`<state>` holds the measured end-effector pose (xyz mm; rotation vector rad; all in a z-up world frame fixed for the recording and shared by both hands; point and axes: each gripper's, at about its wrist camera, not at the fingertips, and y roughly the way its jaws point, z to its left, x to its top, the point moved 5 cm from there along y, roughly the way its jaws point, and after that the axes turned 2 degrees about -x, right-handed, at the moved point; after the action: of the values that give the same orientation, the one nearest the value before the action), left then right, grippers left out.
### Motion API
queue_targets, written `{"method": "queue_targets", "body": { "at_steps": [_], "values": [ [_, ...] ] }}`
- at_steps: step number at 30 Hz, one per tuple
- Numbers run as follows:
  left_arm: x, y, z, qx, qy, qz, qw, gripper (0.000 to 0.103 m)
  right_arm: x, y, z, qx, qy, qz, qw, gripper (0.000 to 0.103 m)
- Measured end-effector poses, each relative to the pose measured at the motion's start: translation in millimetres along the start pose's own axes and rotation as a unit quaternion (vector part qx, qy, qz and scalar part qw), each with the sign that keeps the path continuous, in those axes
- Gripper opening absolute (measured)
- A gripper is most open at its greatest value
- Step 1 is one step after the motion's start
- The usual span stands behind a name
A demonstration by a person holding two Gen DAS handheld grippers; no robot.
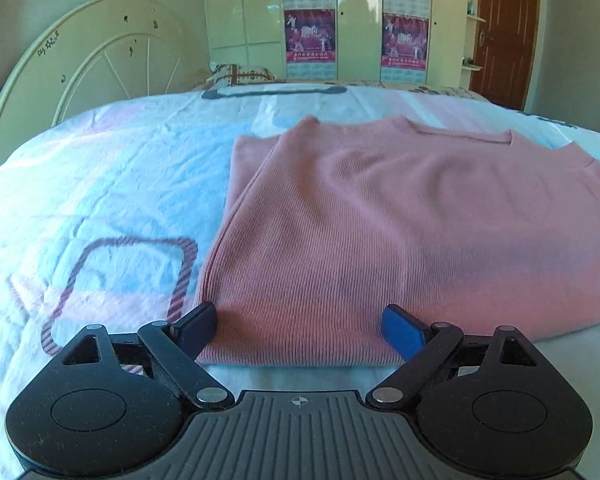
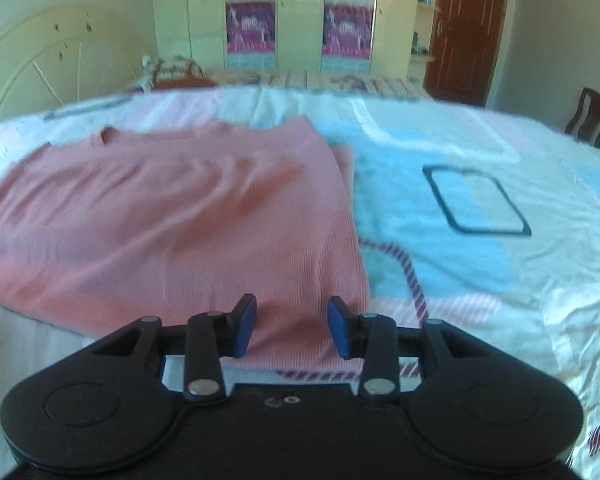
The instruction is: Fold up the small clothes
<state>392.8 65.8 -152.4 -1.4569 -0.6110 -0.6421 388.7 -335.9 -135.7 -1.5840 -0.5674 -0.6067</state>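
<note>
A pink ribbed knit top (image 1: 380, 220) lies flat on the bed, neckline at the far end and hem toward me. A second layer of fabric shows along its side edges. My left gripper (image 1: 298, 312) is open wide over the near left corner of the hem, one finger (image 1: 198, 328) at the top's left edge and the blue pad (image 1: 404, 332) on the fabric. In the right wrist view the same pink top (image 2: 160, 208) fills the left half. My right gripper (image 2: 292, 302) hangs over its near right corner, jaws partly apart, with flat fabric showing between the pads.
The bed sheet (image 1: 100, 184) is white with pink and blue patches and is wrinkled; it spreads wide to the right of the top (image 2: 480, 280). A cream headboard (image 1: 80, 60), a wardrobe (image 1: 356, 20), a brown door (image 2: 464, 28) and a wooden chair (image 2: 590, 116) stand beyond the bed.
</note>
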Motion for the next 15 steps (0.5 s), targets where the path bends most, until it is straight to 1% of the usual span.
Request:
{"method": "queue_targets", "body": {
  "at_steps": [1, 2, 5, 8, 9, 10, 12, 15],
  "values": [
    [-0.7, 0.1, 0.2, 0.0, 0.001, 0.0, 1.0, 0.09, -4.8, 5.5, -1.4, -0.001, 0.0, 0.011, 1.0, 0.038],
    [-0.3, -0.1, 0.1, 0.0, 0.003, 0.001, 1.0, 0.09, -6.1, 4.3, -2.6, 0.001, 0.001, 0.003, 1.0, 0.038],
    [1.0, -0.3, 1.0, -0.001, 0.006, 0.005, 1.0, 0.09, -4.0, 1.6, -1.8, -0.002, -0.001, 0.007, 1.0, 0.038],
    [-1.9, -1.7, 2.0, -0.001, 0.007, 0.003, 1.0, 0.09, -1.9, -7.8, -4.8, -0.003, 0.013, -0.015, 1.0, 0.038],
    [-2.6, -2.2, 1.9, -0.001, 0.006, 0.003, 1.0, 0.09, -4.2, -5.7, -6.3, -0.005, 0.014, -0.007, 1.0, 0.038],
    [-2.5, -1.6, 1.7, -0.001, 0.006, 0.003, 1.0, 0.09, -8.3, -0.1, -7.8, -0.007, 0.013, 0.01, 1.0, 0.038],
    [-2.7, -1.5, 1.1, 0.0, 0.006, 0.004, 1.0, 0.09, -11.3, 0.7, -8.4, -0.004, 0.011, 0.007, 1.0, 0.038],
    [-3.5, -1.3, 1.1, 0.0, 0.007, 0.003, 1.0, 0.09, -9.9, 0.9, -5.4, -0.01, 0.001, 0.011, 1.0, 0.038]
  ]
}}
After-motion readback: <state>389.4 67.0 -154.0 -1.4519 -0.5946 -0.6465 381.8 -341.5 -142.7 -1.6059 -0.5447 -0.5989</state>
